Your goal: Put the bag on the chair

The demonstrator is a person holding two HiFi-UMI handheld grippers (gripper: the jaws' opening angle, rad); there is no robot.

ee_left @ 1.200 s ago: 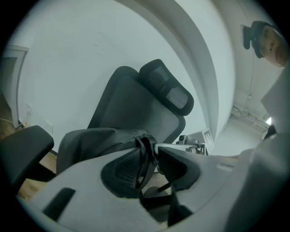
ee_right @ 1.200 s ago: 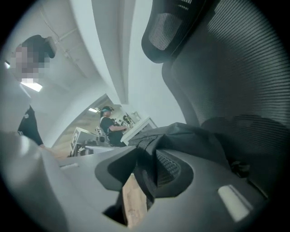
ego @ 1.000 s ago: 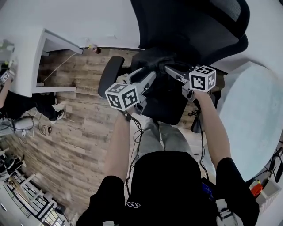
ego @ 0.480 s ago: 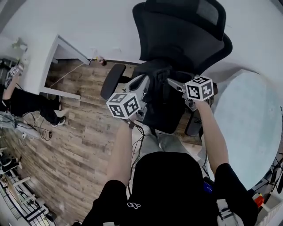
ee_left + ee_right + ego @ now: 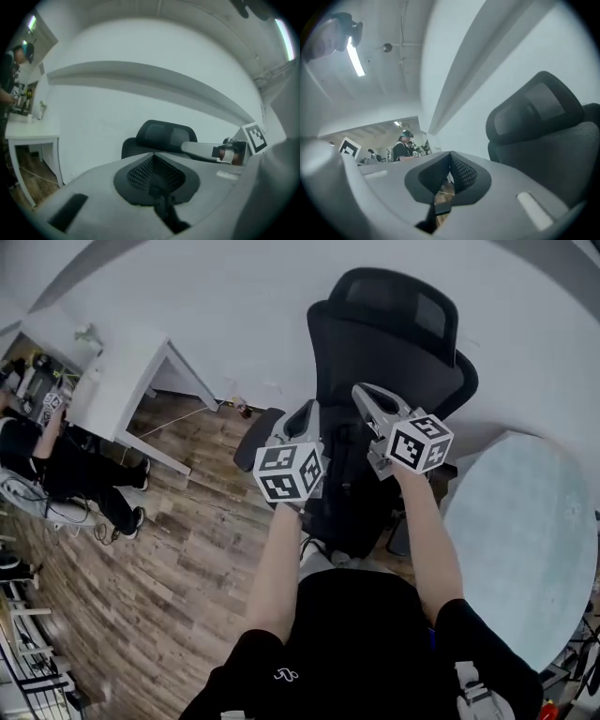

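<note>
Seemingly the dark bag (image 5: 345, 463) lies on the chair (image 5: 389, 334) seat at mid-frame, just below and between the left gripper (image 5: 302, 414) and right gripper (image 5: 362, 391), both with jaws together, empty, equally near.

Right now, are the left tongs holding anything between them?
No, the left gripper view shows the left tongs closed flat against each other with nothing between them, aimed at the black chair.

The wooden floor (image 5: 187, 549) carries a black office chair (image 5: 389, 343); left of the chair stands a white desk (image 5: 122, 381), right a round table (image 5: 525, 540).
</note>
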